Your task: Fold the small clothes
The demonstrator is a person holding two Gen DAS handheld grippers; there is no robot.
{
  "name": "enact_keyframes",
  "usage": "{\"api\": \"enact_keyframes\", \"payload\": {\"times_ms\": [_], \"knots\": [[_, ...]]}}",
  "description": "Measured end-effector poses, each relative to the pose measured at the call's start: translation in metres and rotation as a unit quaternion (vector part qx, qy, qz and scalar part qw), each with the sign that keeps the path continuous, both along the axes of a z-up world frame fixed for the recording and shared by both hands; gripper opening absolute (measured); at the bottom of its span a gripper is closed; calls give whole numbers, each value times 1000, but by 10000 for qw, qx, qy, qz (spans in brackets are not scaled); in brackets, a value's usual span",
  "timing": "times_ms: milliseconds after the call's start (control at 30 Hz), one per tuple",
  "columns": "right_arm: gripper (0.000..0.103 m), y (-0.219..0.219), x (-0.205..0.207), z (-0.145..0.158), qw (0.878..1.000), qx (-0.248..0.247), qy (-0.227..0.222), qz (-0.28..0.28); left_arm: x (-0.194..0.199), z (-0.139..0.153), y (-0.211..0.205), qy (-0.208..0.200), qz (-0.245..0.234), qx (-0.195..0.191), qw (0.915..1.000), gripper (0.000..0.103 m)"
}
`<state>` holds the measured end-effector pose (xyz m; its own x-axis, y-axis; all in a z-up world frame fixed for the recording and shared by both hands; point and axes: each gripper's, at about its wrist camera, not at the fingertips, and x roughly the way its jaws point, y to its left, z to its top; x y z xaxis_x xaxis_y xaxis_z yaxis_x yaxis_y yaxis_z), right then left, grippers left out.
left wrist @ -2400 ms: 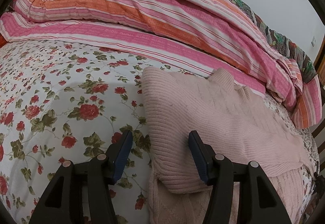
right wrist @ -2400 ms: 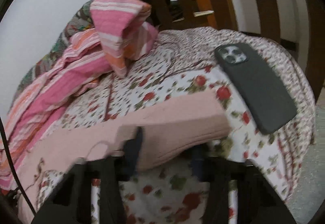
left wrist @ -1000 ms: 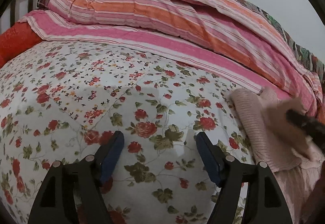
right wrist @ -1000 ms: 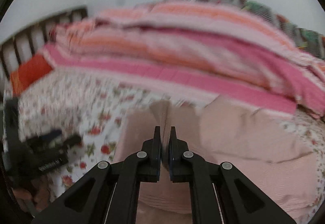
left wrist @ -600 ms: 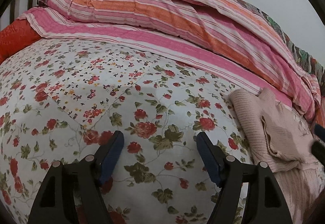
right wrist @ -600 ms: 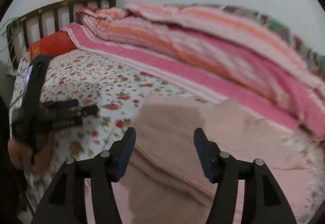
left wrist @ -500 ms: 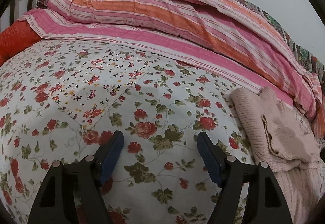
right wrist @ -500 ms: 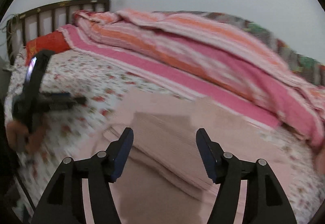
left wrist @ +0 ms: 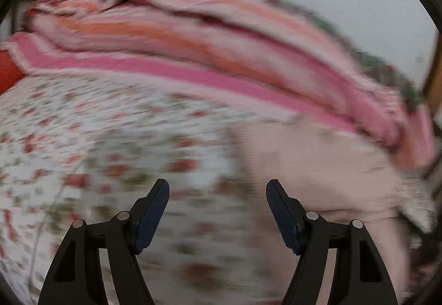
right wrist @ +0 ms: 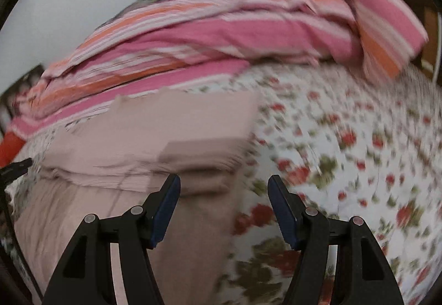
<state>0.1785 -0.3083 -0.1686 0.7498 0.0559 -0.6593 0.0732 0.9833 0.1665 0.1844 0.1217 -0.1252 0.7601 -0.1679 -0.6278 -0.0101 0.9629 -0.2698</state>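
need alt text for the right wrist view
Blurred view of a partly folded pink sweater on a floral bedsheet, the right gripper above its edge, jaws open and empty. A striped pink quilt is heaped behind.

Soft, even indoor light falls on both views, with no glare and only faint shadows. Motion blur smears the floral bed sheet (left wrist: 83, 139) and the striped quilt (right wrist: 221, 34) (worst toward the frame edges). Fisheye distortion bulges the bed, and black vignetting fills every corner.
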Motion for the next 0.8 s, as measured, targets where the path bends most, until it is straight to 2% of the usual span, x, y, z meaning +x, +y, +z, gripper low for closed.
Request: {"api": "enact_keyframes", "payload": {"times_ms": [100, 167, 200, 267, 300, 467, 533, 600, 667, 700, 733, 800], "knots": [[65, -7, -4, -4, 9995, 305, -106, 29, 5, 5, -41, 160, -480, 202, 9985, 70], [65, -7, -5, -6, 9993, 356, -98, 31, 10, -1, -55, 247, -577, 391, 9973, 68], [65, -5, -4, -6, 9994, 338, -81, 38, 15, -7, -59, 367, -471, 473, 9971, 66], [65, -1, -6, -6, 9996, 246, -103, 57, 21, -17, -57, 573, -317, 225, 9976, 51], [65, 0, -7, -6, 9997, 204, -105, 55, 23, -20, -53, 611, -254, 64, 9978, 48], [68, 3, -6, -7, 9999, 93, -101, 56, 21, -22, -44, 528, -144, -200, 9983, 38], [69, 4, -5, -7, 9999, 51, -103, 44, 22, -22, -47, 535, -183, -203, 9982, 38], [69, 6, -5, -7, 9999, 2, -90, 44, 23, -24, -53, 538, -190, -32, 9984, 36], [69, 6, -5, -7, 10000, -38, -80, 36, 26, -25, -58, 555, -158, 46, 9983, 22], [69, 7, -4, -8, 10000, -52, -75, 33, 27, -27, -58, 572, -156, 5, 9982, 18], [69, 7, -5, -8, 10000, -56, -73, 32, 28, -28, -58, 589, -214, -108, 9980, 9], [69, 6, -5, -8, 10000, -22, -81, 34, 26, -26, -58, 512, -259, -176, 9982, 8]]}}
